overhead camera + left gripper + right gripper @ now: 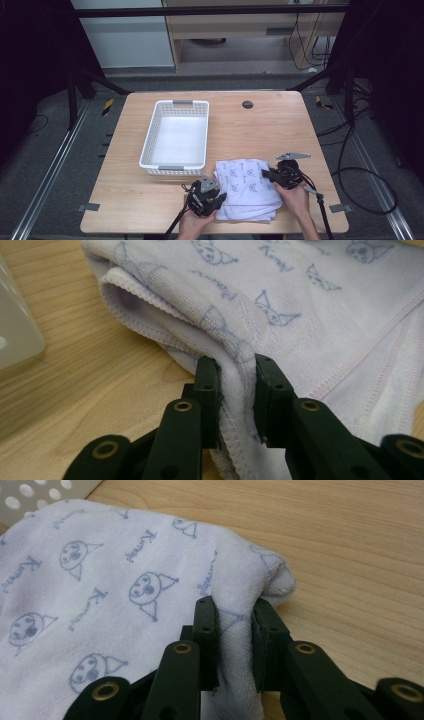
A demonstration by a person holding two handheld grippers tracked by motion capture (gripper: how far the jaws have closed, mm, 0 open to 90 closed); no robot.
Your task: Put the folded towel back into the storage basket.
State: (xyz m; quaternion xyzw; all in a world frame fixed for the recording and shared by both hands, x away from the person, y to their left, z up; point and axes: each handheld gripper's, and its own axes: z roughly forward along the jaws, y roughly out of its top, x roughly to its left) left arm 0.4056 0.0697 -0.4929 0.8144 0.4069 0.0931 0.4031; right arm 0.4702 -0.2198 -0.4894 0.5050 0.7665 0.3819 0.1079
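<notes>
A folded white towel [248,189] with a blue cartoon print lies on the wooden table near its front edge. My left gripper [214,194] sits at the towel's left side, and its jaws pinch a fold of the towel's [280,305] hemmed edge. My left gripper [237,385] is shut on that fold. At the towel's right edge my right gripper [268,174] is shut on a bunched fold of the towel [100,595]. In the right gripper view the cloth fills the gap between the pads of my right gripper [235,630]. A hand holds each gripper.
A white perforated plastic basket [176,137] stands just behind the towel, left of centre. A small dark round disc [247,104] lies near the table's far edge. Bare wood [135,200] lies left of my left gripper. Cables trail off the right.
</notes>
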